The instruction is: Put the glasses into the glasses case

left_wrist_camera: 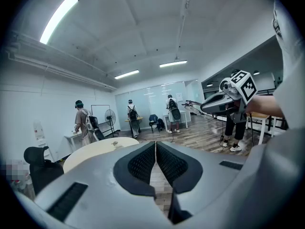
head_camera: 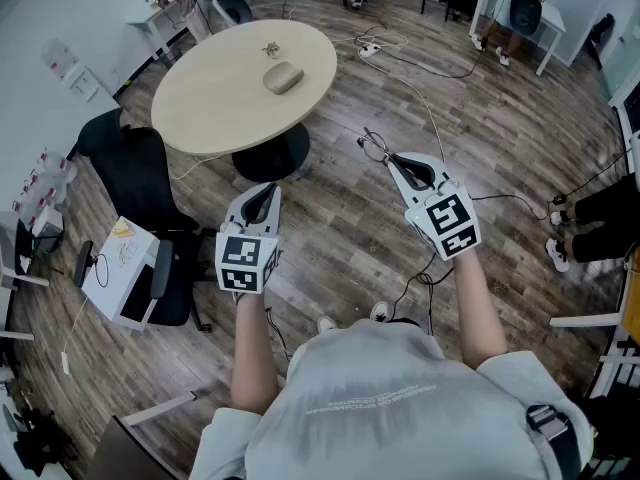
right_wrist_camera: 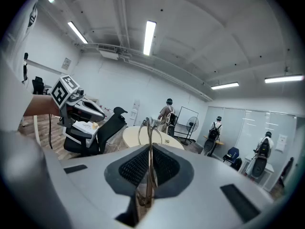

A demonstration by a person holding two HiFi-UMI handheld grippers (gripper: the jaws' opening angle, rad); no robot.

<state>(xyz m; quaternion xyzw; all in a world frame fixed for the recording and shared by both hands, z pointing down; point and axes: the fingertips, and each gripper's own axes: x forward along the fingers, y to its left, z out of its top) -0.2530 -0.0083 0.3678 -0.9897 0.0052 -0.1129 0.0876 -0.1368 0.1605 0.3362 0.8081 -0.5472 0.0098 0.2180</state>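
Glasses (right_wrist_camera: 149, 151) sit edge-on, clamped between the jaws of the right gripper (head_camera: 392, 160). They are held in the air over the wooden floor, well apart from the round bench (head_camera: 200, 103). The glasses case (head_camera: 283, 77) lies on that bench and looks shut, though it is too small in the head view to be sure. The left gripper (head_camera: 266, 193) hangs beside the right one, its jaws together with nothing between them.

The main risk is the grip. The thin wire frame is pinched on a narrow part, so it may twist, slip out and fall to the floor, or bend if squeezed harder. If the case is indeed shut, the left gripper must open it, and a light case may skid across the smooth bench. It could also knock the small object (head_camera: 270, 48) near it.
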